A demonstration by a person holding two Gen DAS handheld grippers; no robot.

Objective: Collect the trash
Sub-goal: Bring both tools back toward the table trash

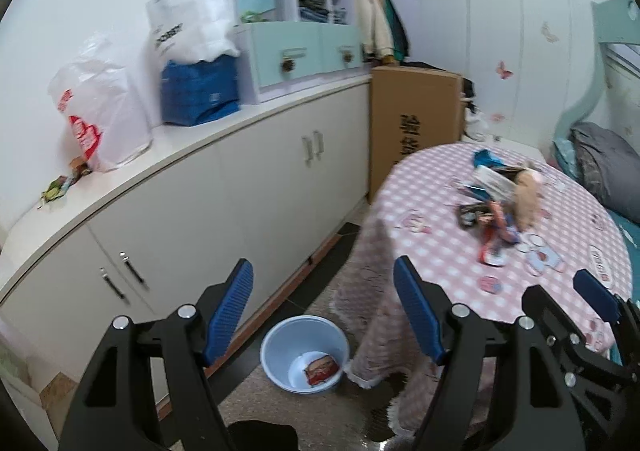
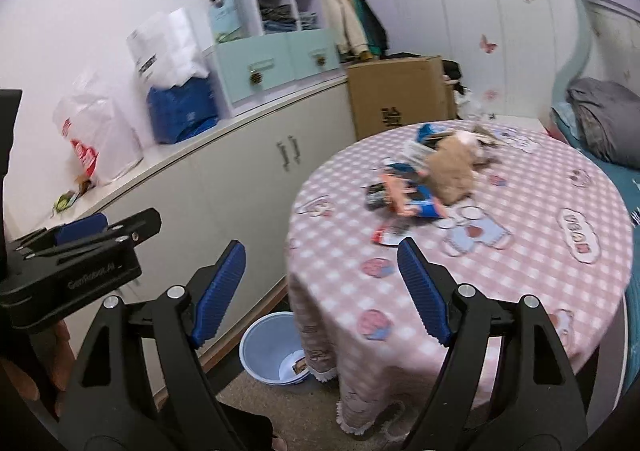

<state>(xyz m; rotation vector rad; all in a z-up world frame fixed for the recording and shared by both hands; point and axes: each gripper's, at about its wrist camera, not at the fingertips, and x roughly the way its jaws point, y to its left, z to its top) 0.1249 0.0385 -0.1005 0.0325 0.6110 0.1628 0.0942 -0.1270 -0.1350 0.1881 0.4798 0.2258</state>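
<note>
Trash lies in a loose heap of wrappers and packets near the middle of the round table, which wears a pink checked cloth hanging almost to the floor. In the left wrist view, the left gripper has its blue-padded jaws spread wide with nothing between them. Below it, on the speckled floor, stands a pale blue bucket just beside the cloth's hem, with one red wrapper at its bottom. A long white cabinet runs along the wall, bearing plastic bags and a blue bag. A cardboard box stands past the cabinet's end, and a bed fills the right edge.

In the right wrist view, the right gripper is likewise wide open and empty, held above the table's near edge. The heap of trash sits beyond it on the cloth. The bucket is partly hidden behind the hanging cloth. The left gripper's side shows at the left edge, with fingers of a hand below it.
</note>
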